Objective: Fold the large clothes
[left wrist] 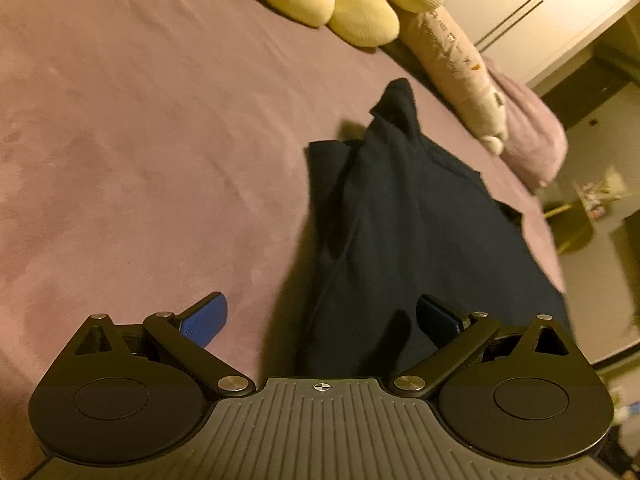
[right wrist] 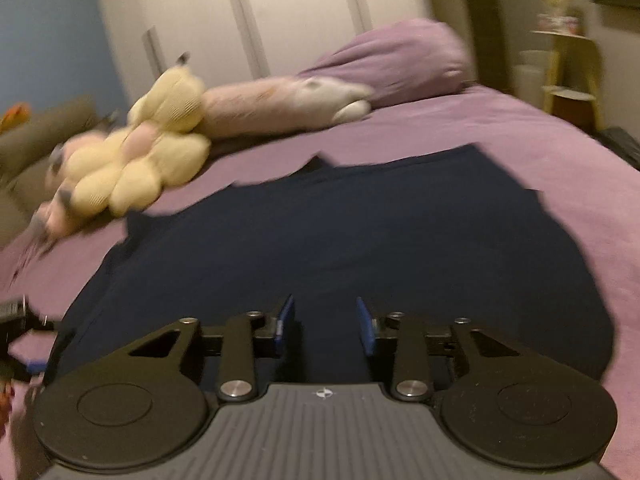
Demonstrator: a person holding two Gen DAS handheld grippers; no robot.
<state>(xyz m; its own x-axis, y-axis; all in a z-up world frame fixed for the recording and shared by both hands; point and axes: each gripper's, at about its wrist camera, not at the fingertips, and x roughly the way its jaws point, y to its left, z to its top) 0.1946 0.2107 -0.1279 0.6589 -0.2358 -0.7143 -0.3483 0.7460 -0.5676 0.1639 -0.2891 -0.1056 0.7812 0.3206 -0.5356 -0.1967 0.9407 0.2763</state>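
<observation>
Your left wrist view is showing the dark navy garment (left wrist: 404, 216) as a narrow, bunched strip, running from just ahead of the gripper toward the far edge of the bed (left wrist: 140, 128), where one peaked end is standing slightly raised. Your right wrist view is showing what the left does not: the same garment (right wrist: 340, 240) lying broad and mostly flat across the purple cover (right wrist: 520, 136), its long axis running left to right, with a ragged far edge. The right view is also taking in the yellow plush toy (right wrist: 148, 160), the long pink plush (right wrist: 280, 104) and the purple pillow (right wrist: 400, 56) along the far edge; this view is blurred. You are holding the left gripper (left wrist: 320, 320) angled down over the near end of the garment, its blue pads spread wide, nothing between them. You are holding the right gripper (right wrist: 326, 324) tilted down above the garment, its pads standing parallel with a clear gap, not pinching the cloth.
</observation>
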